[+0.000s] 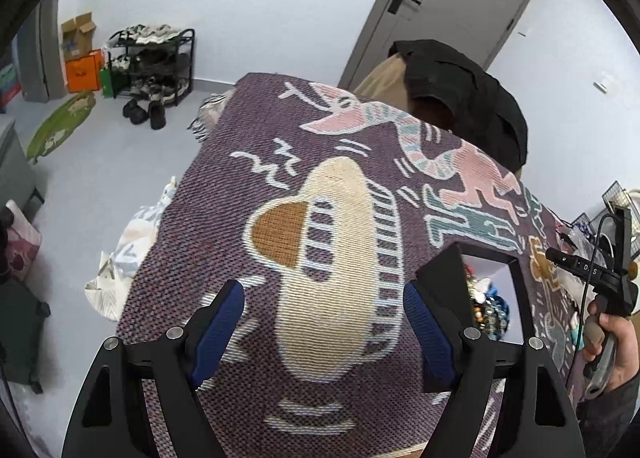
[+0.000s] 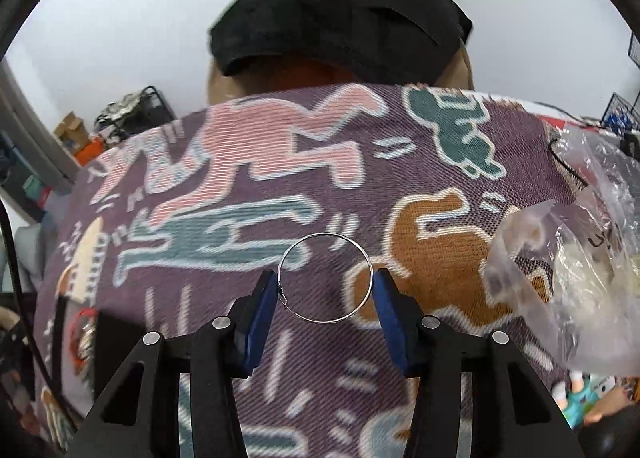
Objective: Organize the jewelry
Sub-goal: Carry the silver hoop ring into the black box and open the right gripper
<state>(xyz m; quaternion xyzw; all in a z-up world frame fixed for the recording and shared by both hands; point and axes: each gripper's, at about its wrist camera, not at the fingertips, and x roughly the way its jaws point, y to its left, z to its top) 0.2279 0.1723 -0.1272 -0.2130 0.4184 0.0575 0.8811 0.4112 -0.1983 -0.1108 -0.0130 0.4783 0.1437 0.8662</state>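
The right gripper [image 2: 325, 285] clamps a thin silver hoop [image 2: 325, 278] between its blue pads above the patterned blanket [image 2: 248, 354]. The left gripper [image 1: 324, 322] hangs spread wide, holding nothing, beside the black jewelry box [image 1: 490, 290] near the blanket's right edge.

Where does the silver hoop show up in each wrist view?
Left wrist: the hoop is not in it; only the black box of jewelry at right.
Right wrist: hoop at centre, between the right gripper pads.
Shared landmark: the patterned purple blanket.
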